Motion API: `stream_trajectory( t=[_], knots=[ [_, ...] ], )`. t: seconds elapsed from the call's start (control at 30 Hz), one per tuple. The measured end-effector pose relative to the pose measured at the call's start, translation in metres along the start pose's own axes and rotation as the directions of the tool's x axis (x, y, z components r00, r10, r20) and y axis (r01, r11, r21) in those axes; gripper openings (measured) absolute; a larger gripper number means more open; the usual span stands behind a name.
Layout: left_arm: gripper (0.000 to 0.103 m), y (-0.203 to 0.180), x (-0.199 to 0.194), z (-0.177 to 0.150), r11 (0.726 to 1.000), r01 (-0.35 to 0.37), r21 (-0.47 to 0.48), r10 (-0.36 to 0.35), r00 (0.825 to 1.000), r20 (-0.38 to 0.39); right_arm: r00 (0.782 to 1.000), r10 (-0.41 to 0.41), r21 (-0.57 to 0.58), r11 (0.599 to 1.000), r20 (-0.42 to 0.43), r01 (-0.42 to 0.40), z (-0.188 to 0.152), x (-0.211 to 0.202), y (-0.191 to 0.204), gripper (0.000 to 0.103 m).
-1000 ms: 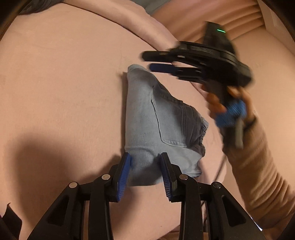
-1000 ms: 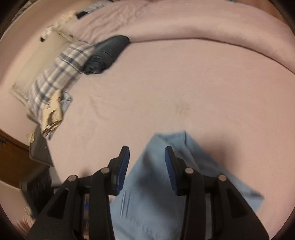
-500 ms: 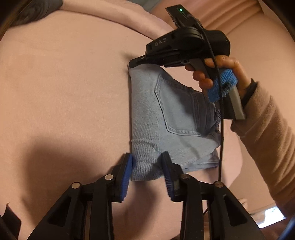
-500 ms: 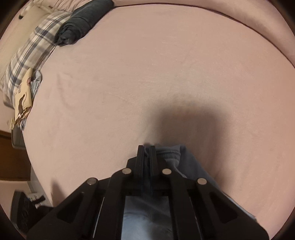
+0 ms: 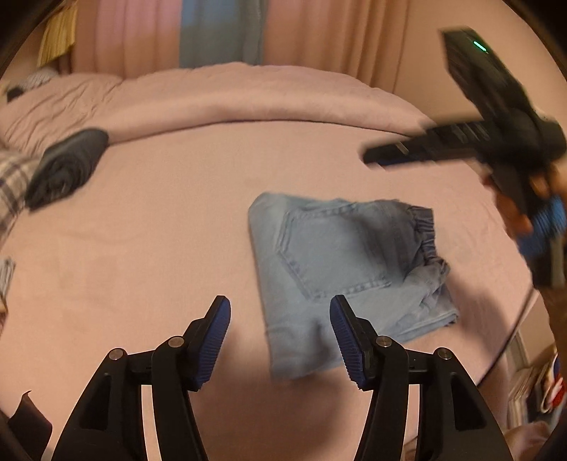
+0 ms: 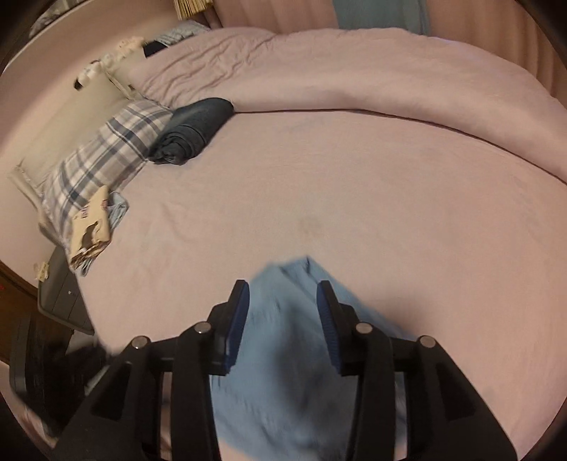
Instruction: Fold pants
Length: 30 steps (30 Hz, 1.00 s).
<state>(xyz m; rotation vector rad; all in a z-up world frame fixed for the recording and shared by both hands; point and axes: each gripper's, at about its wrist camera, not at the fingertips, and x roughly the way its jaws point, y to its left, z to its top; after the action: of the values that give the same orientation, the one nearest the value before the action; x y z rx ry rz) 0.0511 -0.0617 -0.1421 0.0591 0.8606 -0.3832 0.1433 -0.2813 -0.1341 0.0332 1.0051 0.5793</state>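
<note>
light blue pants (image 5: 340,262), pink bedsheet (image 5: 159,227), blue-and-white plaid pillow (image 6: 106,156).

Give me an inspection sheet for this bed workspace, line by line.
Surface: pink bed sheet, lightly creased; bunched pink duvet at the far side.
Job's things: light blue jeans folded into a compact stack, back pocket up, lying free on the sheet.
Clutter: rolled dark garment; plaid pillow; torn paper packet.
Grippers: left gripper open, empty, above the jeans' near edge; right gripper open, empty, over the jeans.
Cables: thin dark cable below the right hand.
Surroundings: pink curtains.
</note>
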Motion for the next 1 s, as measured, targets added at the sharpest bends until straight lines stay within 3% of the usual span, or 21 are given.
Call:
stream_trajectory(
  t=[0.3,0.43,0.57,0.67,0.8,0.9,1.0],
  knots=[
    [0.058,-0.026,0.013,0.016,0.994,0.004,0.111,-0.005,1.0,0.012,1.0,-0.017,-0.077,0.997,0.01,0.018,-0.074,-0.011,0.016,0.038],
    [0.058,-0.04,0.026,0.015,0.983,-0.023,0.181,0.022,1.0,0.006,0.998,-0.019,-0.137,0.99,-0.063,0.01,-0.099,0.007,0.025,0.031],
    [0.058,-0.044,0.054,0.006,0.976,-0.044,0.214,0.061,0.996,-0.071,0.981,-0.069,-0.107,0.993,-0.182,0.05,-0.119,0.044,0.018,0.02],
    [0.059,-0.046,0.068,-0.005,0.963,-0.071,0.261,0.097,0.991,-0.087,0.985,-0.057,-0.072,0.996,-0.163,0.046,-0.124,0.051,0.014,0.02],
    [0.06,-0.037,0.061,-0.001,0.976,-0.032,0.216,0.054,0.994,-0.097,0.986,-0.035,-0.046,0.999,-0.161,0.028,-0.124,0.051,0.009,0.02],
    [0.06,-0.024,0.042,0.006,0.989,0.03,0.142,-0.018,0.996,-0.084,0.986,-0.006,-0.02,1.0,-0.168,0.003,-0.124,0.042,0.008,0.024],
    [0.06,-0.015,0.028,0.01,0.994,0.039,0.106,-0.033,0.998,-0.052,0.997,0.023,0.011,1.0,-0.075,-0.023,-0.121,0.014,0.007,0.025]
  ],
)
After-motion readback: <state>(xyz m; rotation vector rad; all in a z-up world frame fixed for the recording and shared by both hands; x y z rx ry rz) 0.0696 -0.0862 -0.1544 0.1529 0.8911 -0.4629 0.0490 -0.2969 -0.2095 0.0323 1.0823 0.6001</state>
